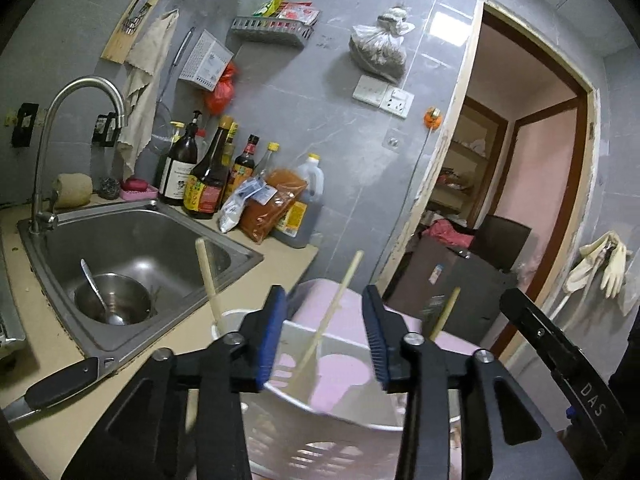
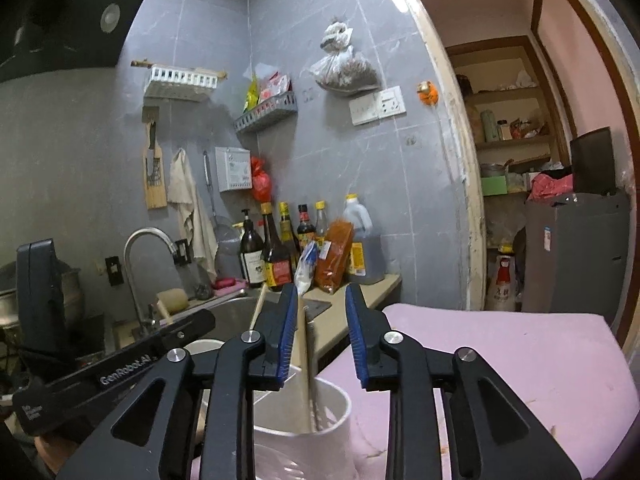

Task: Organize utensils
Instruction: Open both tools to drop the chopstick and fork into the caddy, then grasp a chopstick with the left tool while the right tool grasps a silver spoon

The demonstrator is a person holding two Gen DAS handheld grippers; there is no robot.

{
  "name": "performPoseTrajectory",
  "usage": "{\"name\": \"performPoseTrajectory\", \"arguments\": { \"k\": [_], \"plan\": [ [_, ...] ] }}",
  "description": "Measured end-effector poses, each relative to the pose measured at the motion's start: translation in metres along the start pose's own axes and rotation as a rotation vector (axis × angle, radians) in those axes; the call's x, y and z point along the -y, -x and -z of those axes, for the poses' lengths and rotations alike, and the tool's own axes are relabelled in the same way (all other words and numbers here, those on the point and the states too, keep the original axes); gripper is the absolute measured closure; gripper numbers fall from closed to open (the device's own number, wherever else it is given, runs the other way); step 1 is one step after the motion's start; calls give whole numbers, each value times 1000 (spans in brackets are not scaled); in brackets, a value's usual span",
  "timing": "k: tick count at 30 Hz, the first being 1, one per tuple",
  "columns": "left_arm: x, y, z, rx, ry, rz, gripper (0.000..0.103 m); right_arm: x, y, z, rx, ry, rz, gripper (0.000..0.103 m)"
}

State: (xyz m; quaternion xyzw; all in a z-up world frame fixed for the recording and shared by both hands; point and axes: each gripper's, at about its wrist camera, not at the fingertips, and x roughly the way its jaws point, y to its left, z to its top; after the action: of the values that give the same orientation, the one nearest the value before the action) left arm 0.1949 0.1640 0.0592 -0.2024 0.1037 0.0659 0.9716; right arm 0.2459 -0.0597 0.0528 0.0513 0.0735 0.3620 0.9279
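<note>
Chopsticks (image 1: 320,336) in white holder (image 1: 304,452), tips up, leaning right

Dim, cool light; fisheye-bent edges — slight blur

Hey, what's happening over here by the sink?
A person is sorting utensils with a handheld gripper in each hand. The left gripper and the right gripper both hang open above a white utensil holder on a pink board. Chopsticks already stand in the holder, touched by neither. A metal bowl with a spoon in it sits in the sink, and a knife lies on the counter.
</note>
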Motion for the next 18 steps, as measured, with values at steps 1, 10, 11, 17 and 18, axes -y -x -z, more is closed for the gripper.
{"name": "performPoseTrajectory", "arguments": {
  "k": [1,10,11,17,18],
  "plan": [
    [4,3,-2,1,-4,8,63,2,6,-4,9,0,11,73],
    [56,22,-12,10,-105,95,27,36,78,-28,97,22,181,22],
    [62,23,-12,6,-112,110,24,40,86,-30,105,22,197,20],
    [91,28,0,-12,-133,179,4,63,131,-33,132,30,317,0],
    [95,29,2,-14,-137,188,4,66,138,-32,134,29,331,0]
  ]
}}
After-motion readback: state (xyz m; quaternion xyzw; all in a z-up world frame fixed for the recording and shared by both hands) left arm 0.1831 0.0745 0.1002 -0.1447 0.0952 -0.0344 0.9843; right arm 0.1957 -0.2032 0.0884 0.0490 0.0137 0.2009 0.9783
